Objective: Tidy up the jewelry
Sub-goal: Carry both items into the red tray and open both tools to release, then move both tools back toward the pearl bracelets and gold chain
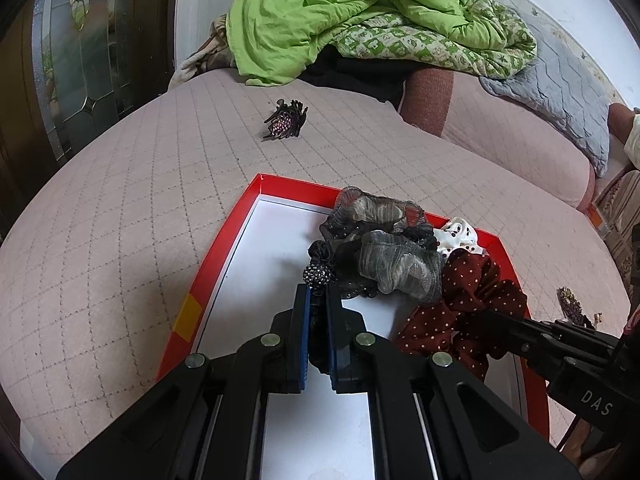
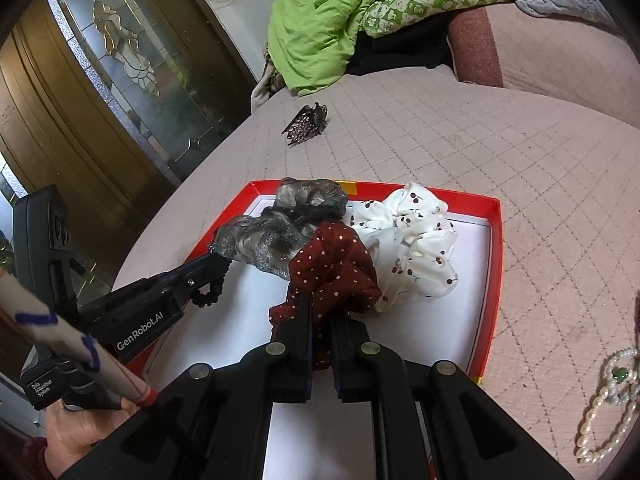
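Left wrist: black hair tie pinched between left tongs.

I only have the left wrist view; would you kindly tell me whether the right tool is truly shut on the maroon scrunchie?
Observer: Yes, the right tool is shut on the maroon dotted scrunchie, above the red tray.
Operator: Thank you. Is there any jewelry that my view misses?
Observer: A pearl necklace with a green stone lies on the bed cover, to the right of the tray.
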